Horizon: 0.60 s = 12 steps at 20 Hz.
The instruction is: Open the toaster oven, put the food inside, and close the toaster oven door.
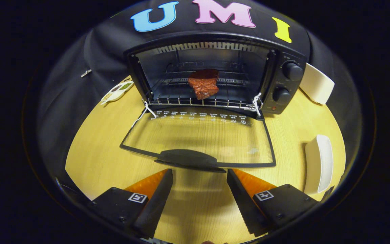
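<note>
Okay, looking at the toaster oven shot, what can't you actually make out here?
- Knob markings in the gripper view: too small to tell.
- Oven back wall behind the food: hidden and dark.
- White dish contents: seen edge-on, inside hidden.
- Gripper: open, holding nothing; its body is cut off.

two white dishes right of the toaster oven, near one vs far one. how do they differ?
Place: the near dish lies on the table beside the open glass door; the far dish sits next to the toaster oven, by its knobs.
Pose: the near dish shows its hollow; the far dish shows a flat outer side.
Both are white and hold nothing visible. The tongs are open, just short of the door handle.
</note>
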Motion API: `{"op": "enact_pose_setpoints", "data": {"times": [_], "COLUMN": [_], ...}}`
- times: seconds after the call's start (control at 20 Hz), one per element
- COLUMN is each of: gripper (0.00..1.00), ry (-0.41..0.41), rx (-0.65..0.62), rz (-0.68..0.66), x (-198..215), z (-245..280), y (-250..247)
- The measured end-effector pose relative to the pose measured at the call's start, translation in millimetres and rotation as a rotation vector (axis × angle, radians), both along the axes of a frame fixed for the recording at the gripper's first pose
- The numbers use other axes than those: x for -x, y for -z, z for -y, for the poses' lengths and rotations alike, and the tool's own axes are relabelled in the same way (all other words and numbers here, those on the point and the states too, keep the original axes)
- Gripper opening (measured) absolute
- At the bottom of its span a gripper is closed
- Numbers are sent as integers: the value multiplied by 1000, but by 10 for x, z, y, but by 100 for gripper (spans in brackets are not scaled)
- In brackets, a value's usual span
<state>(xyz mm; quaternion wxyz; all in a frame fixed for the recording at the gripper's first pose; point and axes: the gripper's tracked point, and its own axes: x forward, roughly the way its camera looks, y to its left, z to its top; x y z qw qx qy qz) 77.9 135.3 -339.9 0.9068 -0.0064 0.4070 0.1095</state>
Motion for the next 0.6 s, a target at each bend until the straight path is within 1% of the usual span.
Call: {"op": "enact_pose_setpoints", "data": {"times": [0.2, 0.45, 0.6], "gripper": [99, 98, 98], "ry": [23, -11, -19], "rx": [-27, -41, -67], "rz": [-10, 89, 118], "x": [-14, -63, -159], "z": [-8, -18, -80], "y": [0, -356, -547]}}
